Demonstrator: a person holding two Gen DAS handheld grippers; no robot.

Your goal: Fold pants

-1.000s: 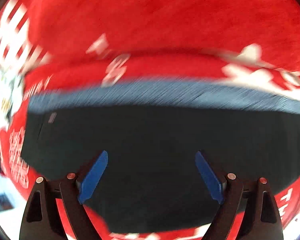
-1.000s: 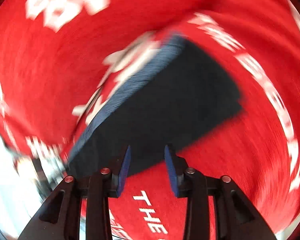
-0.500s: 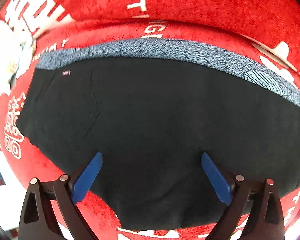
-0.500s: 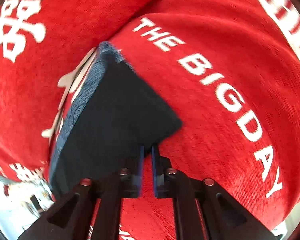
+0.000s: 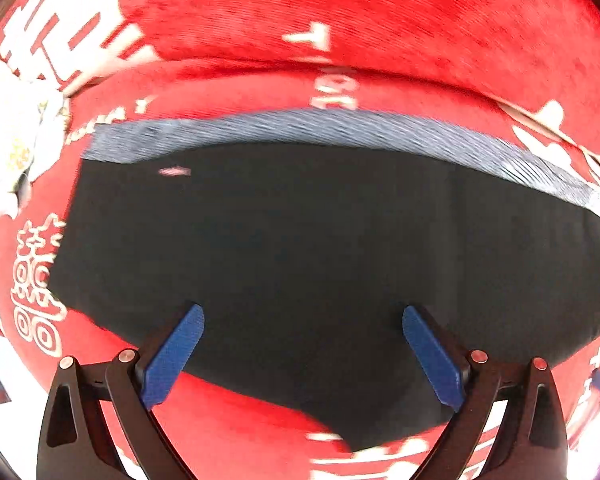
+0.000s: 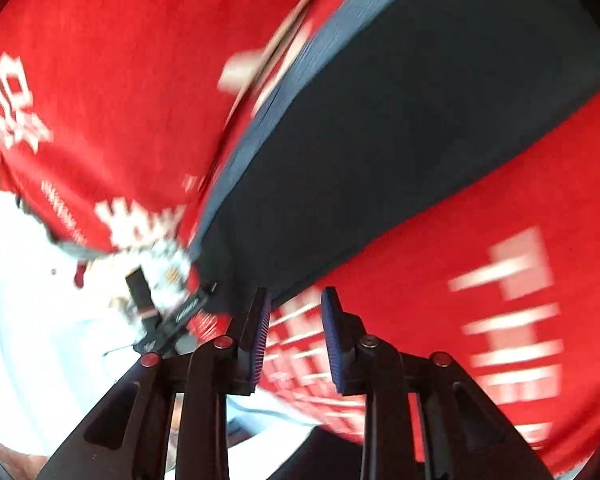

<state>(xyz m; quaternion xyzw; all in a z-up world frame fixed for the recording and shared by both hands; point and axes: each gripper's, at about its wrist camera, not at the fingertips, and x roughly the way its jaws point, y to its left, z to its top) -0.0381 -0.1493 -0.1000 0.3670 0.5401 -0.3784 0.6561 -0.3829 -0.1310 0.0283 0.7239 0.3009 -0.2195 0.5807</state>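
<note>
I judge the black pants (image 5: 320,260) soft, light and limp, likely to slide on the red printed cloth (image 5: 380,20); I'd pinch a corner or the grey waistband (image 5: 340,128). They lie spread directly beneath my left gripper (image 5: 303,344), spread wide, empty. My right gripper (image 6: 294,336), just reopened to a narrow gap, holds nothing; the pants' edge lies just ahead, up-left.

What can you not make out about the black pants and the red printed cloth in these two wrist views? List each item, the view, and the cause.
- Left wrist view: the black pants run off the right edge, so their full outline is cut off.
- Left wrist view: the small label is smeared by motion blur, unreadable.
- Right wrist view: white lettering on the red cloth is blurred.
- Right wrist view: clutter beyond the cloth's edge is overexposed, unidentifiable.
</note>
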